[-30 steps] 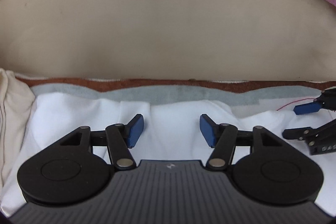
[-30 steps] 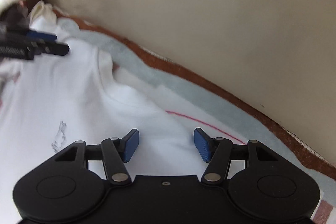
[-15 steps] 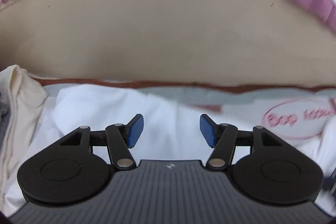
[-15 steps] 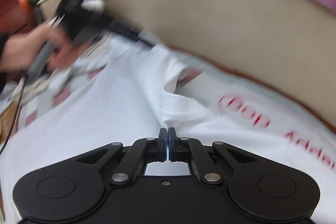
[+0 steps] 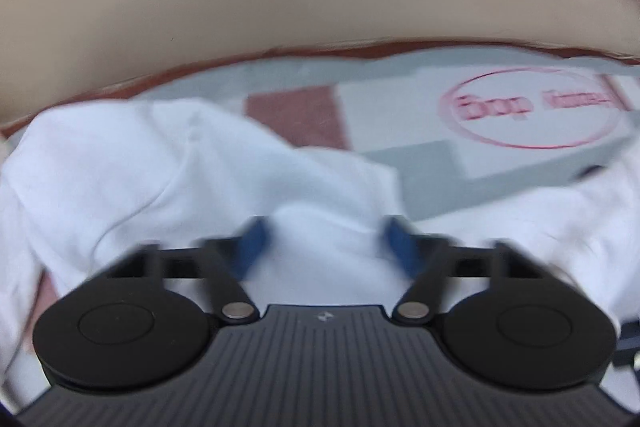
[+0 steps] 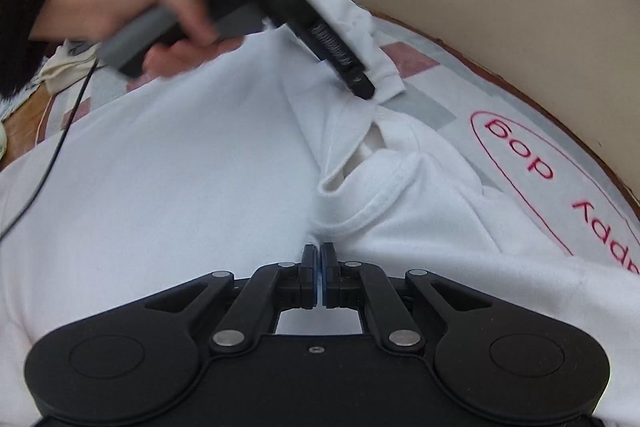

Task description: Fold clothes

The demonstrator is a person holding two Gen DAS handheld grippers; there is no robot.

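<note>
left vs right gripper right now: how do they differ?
The left gripper is open, its fingers apart above the white shirt; the right gripper is shut, pinching shirt fabric near the collar. Left view is motion-blurred; right view is sharp. Both have black bodies with blue pads.

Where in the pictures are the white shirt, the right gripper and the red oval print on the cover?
white shirt [image 6: 180, 167]: right wrist view, on its broad flat body.
right gripper [image 6: 319, 259]: right wrist view, between the shut fingertips pinching shirt fabric.
red oval print [image 5: 532, 107]: left wrist view, on its lettering.
</note>
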